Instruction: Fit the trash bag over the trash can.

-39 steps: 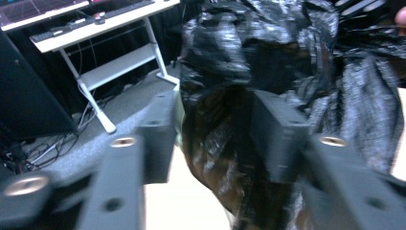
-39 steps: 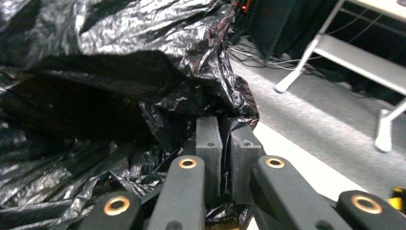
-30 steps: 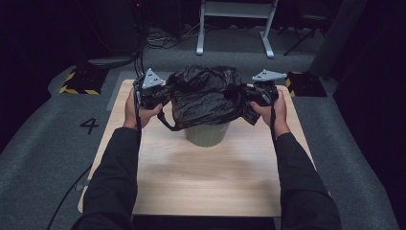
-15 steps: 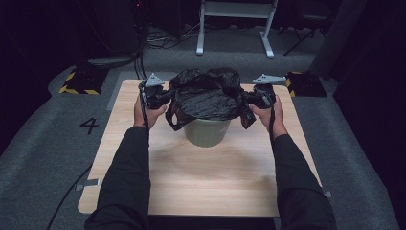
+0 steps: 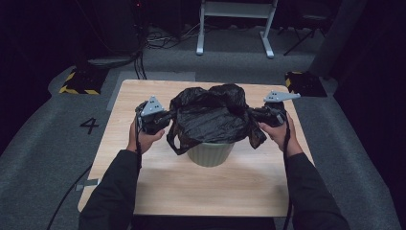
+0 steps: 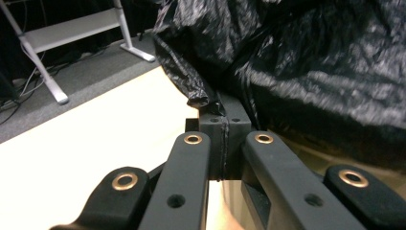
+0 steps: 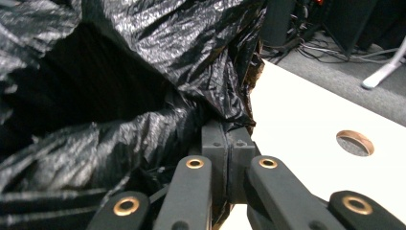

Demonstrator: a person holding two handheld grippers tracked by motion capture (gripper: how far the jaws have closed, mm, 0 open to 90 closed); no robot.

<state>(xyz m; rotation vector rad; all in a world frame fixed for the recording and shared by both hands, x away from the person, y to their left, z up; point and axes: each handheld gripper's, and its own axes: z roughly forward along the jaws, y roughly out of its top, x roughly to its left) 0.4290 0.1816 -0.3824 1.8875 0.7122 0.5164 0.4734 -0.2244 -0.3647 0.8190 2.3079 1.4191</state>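
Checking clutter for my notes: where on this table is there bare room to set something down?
The wide near strip of the table, between the green bin and the person's edge, is bare. So are the far corners. The middle is crowded: the black bag spreads over the bin, pinched by the left gripper and right gripper.

The bag (image 5: 210,117) and bin (image 5: 209,152) block the frame's centre; you have bare table (image 5: 201,191) below them and along both side edges.

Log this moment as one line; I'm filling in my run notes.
left gripper: shut on black bag edge | right gripper: shut on opposite edge | bag: stretched over green bin | bin: upright on table
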